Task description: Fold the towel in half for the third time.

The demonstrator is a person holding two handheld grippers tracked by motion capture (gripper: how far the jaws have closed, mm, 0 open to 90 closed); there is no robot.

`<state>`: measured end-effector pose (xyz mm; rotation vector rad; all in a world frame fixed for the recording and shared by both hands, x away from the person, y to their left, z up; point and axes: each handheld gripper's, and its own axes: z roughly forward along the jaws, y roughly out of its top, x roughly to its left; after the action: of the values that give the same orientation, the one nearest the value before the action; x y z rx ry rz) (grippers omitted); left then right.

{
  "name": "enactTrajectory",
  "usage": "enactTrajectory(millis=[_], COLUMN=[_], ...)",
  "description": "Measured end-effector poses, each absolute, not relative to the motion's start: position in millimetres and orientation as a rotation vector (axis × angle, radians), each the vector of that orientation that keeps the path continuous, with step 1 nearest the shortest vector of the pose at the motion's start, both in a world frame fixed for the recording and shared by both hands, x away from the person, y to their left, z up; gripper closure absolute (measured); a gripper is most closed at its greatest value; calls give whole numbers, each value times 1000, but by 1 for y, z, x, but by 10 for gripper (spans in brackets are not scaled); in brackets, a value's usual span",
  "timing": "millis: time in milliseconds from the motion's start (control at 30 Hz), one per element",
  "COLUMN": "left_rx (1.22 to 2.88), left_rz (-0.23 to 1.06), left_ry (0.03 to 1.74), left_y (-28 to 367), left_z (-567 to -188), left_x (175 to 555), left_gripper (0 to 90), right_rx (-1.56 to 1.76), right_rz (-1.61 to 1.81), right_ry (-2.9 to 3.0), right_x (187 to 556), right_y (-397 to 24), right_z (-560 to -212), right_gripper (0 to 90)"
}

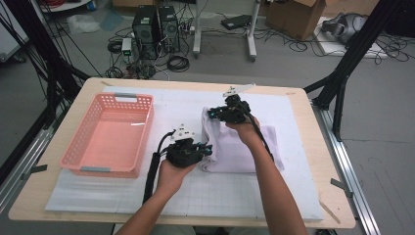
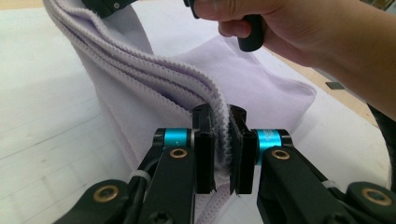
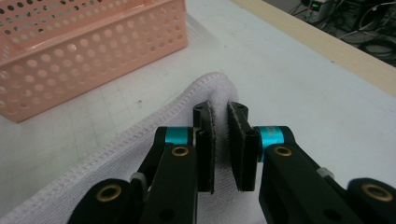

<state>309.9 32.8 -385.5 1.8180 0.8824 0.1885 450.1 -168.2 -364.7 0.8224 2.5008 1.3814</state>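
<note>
Two grippers were seen clamped on one towel [image 1: 240, 147], a pale lilac cloth lying on the white mat [image 1: 303, 147] to the right of the pink basket [image 1: 110, 132]. The left gripper [image 2: 223, 149] was nearly shut on a stacked, stitched edge, several layers pinched between its pads. The right gripper [image 3: 222, 140] was likewise nearly closed, a folded corner of the towel nipped between its jaws. In the high view the left gripper [image 1: 205, 149] was noted at the towel's near left edge and the right gripper [image 1: 215, 113] at its far left corner, with that edge raised off the mat while the rest lay flat.

The step was judged to be a fold, or a lift toward the basket. For it to be done well, both grips should be kept firm and the two hands carried level and at one pace, so that the held edge stays taut. All layers should be kept caught by the left pads; a slipped layer would spoil the fold. The trailing cloth should be drawn clear of the mat without being dragged.
</note>
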Motion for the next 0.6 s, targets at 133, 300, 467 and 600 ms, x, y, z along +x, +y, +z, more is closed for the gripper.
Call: enactTrajectory(millis=[133,300,467,600], left_rx=[1831,1856,1878,1894], left_rz=[171,157,140,131], left_ry=[869,845,821,811], left_y=[17,-3,-22,-39], left_z=[-387,-389,-390,-394], left_x=[313,315,318,320], left_gripper=[823,823,822,821], right_rx=[849,871,910,936], right_rz=[1382,1375,1371,1360], right_ry=[2475,2454,2428,2406], right_x=[447,443,439,437], right_y=[-188,-209,-229,-245], right_z=[-366,-368,-371,-374], right_gripper=[818,819,818,818])
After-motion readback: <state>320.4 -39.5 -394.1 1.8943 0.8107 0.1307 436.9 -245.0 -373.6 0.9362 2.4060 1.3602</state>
